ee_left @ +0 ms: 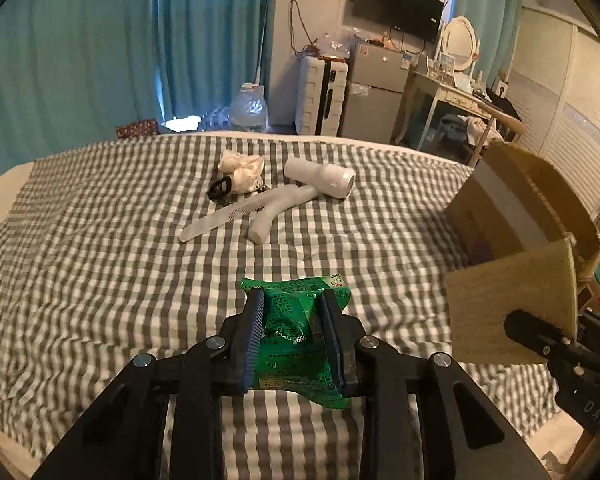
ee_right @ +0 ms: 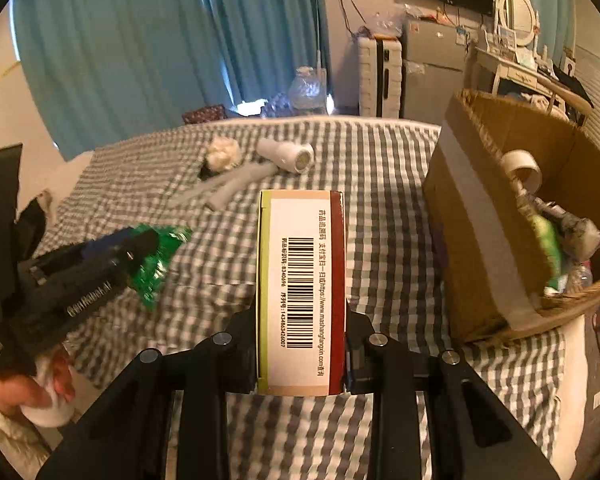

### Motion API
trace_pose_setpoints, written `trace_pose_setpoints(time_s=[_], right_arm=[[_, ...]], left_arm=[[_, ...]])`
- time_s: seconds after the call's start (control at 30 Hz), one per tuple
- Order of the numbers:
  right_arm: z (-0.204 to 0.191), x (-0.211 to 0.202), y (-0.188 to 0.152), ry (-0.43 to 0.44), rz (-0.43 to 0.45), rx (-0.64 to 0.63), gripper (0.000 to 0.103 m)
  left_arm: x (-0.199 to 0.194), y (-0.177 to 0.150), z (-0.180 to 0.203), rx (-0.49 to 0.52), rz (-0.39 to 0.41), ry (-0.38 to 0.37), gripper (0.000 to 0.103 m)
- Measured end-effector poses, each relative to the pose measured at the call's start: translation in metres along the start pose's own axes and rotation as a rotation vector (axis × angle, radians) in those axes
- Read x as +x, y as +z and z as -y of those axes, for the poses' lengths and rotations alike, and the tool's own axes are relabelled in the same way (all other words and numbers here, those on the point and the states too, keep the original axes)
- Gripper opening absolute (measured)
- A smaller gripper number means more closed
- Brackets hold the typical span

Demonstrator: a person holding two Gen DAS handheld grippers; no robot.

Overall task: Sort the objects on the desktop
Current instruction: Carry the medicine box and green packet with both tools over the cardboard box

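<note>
Right gripper (ee_right: 302, 292) gripping barcoded box (ee_right: 302, 280), filled carton (ee_right: 480, 248)

Teal curtains (ee_left: 100, 40), wall television (ee_left: 398, 4), grey fridge (ee_left: 374, 84), white dressing table (ee_left: 452, 92).

Bare bedspread (ee_left: 100, 280) ahead; cardboard box (ee_right: 480, 240) (flaps up) blocks the right.

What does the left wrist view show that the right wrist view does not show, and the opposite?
Only the left wrist view shows the left gripper from behind, its pads pressing a green packet, and the comb clearly.

Only the right wrist view shows the right gripper clamped on a barcode box, the inside of the cardboard box with a tape roll, and a hand.

Both show the checked bedcover, the white hair dryer and the curtains.
</note>
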State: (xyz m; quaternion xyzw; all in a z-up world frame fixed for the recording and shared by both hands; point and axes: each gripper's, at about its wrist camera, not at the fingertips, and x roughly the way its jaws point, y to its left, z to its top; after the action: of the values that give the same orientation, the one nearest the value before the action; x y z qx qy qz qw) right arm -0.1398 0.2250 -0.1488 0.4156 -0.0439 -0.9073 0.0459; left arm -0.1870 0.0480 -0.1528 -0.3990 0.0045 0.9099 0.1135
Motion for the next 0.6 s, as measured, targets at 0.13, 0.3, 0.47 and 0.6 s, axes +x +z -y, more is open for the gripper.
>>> trace_pose_setpoints(time_s=[0.13, 0.3, 0.47, 0.6], right_arm=[[-0.004, -0.040, 0.011, 0.003, 0.060, -0.005, 0.029], [0.008, -0.093, 0.036, 0.010, 0.134, 0.010, 0.029], [0.027, -0.141, 0.064, -0.024, 0.194, -0.004, 0.029], [0.046, -0.167, 0.079, -0.105, 0.211, -0.045, 0.029]], left_arm=[[-0.045, 0.012, 0.010, 0.011, 0.059, -0.023, 0.029], [-0.088, 0.042, 0.035, 0.042, 0.086, 0.011, 0.029], [-0.112, 0.070, 0.071, 0.024, 0.108, -0.033, 0.029], [-0.125, 0.086, 0.112, 0.046, 0.144, -0.102, 0.029]])
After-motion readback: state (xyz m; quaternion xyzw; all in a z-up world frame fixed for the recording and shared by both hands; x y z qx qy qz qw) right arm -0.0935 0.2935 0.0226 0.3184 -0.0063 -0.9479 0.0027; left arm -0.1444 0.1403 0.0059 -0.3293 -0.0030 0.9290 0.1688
